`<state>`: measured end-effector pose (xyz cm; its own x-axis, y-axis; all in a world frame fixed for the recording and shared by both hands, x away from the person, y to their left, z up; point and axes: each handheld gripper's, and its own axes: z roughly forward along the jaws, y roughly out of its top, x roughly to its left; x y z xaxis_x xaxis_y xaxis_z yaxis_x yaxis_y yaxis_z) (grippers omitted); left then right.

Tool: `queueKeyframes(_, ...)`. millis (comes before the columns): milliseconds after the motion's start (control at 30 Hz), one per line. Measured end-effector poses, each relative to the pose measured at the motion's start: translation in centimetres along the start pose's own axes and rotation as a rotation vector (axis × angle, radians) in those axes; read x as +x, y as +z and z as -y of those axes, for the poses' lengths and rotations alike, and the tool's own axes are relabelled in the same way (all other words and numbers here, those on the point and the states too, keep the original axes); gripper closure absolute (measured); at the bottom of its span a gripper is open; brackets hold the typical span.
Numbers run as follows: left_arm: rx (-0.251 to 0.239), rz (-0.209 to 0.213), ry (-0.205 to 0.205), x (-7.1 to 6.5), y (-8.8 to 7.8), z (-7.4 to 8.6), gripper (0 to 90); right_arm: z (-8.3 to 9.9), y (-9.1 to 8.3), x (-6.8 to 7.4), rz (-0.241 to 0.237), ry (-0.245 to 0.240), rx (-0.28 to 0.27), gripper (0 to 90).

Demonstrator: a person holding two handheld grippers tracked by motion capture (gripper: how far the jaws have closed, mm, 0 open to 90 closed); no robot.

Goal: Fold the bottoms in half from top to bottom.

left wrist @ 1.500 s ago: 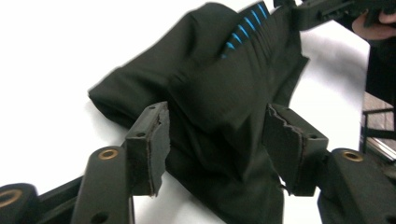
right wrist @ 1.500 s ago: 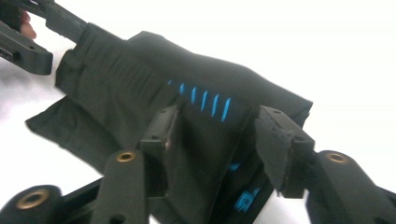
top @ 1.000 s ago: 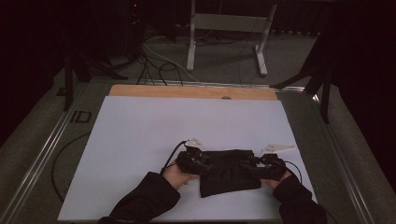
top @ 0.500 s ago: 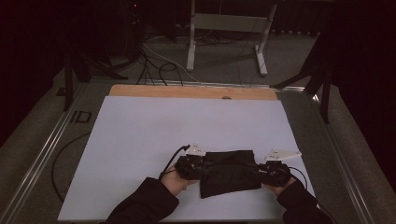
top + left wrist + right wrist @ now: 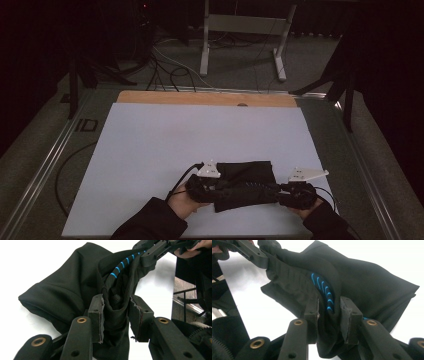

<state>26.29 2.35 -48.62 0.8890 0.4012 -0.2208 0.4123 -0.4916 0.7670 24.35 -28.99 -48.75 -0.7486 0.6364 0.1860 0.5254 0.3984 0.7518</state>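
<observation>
A black garment (image 5: pixel 250 175) lies on the white board (image 5: pixel 200 135) near its front edge. Its waistband (image 5: pixel 120 266) carries short blue stripes. My left gripper (image 5: pixel 220 189) grips the garment's left end, with bunched black cloth (image 5: pixel 62 290) pressed between its pads (image 5: pixel 97 312). My right gripper (image 5: pixel 278 191) holds the right end, pinching the striped band (image 5: pixel 322 287) and cloth (image 5: pixel 367 282) between its pads (image 5: pixel 348 312). Both sets of jaws have just been closing onto the cloth, then eased a little. The band stretches between them. Each gripper also appears across the cloth: the right gripper (image 5: pixel 150 252), the left gripper (image 5: pixel 254 253).
A wooden strip (image 5: pixel 205 98) borders the board's far edge. Metal rails (image 5: pixel 45 170) run along the table's sides. Beyond the table stand a metal frame (image 5: pixel 245 30) and loose cables (image 5: pixel 165 65) on the floor. A cable (image 5: pixel 180 181) trails from the left gripper.
Both hands have drawn back toward the front edge and slightly apart. Both jaws have closed on the garment's near edge, which is now pulled taut between them.
</observation>
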Motion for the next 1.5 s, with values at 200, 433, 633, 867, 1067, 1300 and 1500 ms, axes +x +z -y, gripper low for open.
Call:
queueKeyframes(200, 0.015, -0.002, 0.034, -0.7, -0.4, 0.4, 74.8, 0.5, -0.3, 0.6, -0.019, -0.019, 0.011, 69.7)
queueKeyframes(433, 0.036, 0.020, 0.072, -1.7, -0.7, 1.0, 75.8, 1.1, -0.9, 1.1, -0.051, -0.028, 0.029, 67.3)
queueKeyframes(633, 0.054, 0.065, 0.088, -2.2, -1.0, 1.4, 71.7, 1.3, -1.7, 1.3, -0.054, -0.027, 0.016, 58.0)
queueKeyframes(867, -0.005, 0.040, 0.080, -2.1, -1.8, 0.9, 47.1, 0.8, -2.0, 1.2, -0.043, -0.020, -0.012, 58.0)
queueKeyframes(1067, -0.037, 0.004, 0.057, -1.3, -1.6, 0.6, 36.1, 0.3, -0.8, 1.2, -0.047, -0.023, -0.016, 52.8)
queueKeyframes(1300, -0.056, 0.006, 0.037, -0.3, -1.0, 0.5, 18.2, -0.6, 0.1, 0.6, -0.028, -0.009, -0.082, 22.0)
queueKeyframes(1500, -0.078, -0.066, 0.037, 0.1, -0.6, -0.1, 2.5, -1.1, 0.6, 0.4, -0.020, -0.032, -0.107, 13.2)
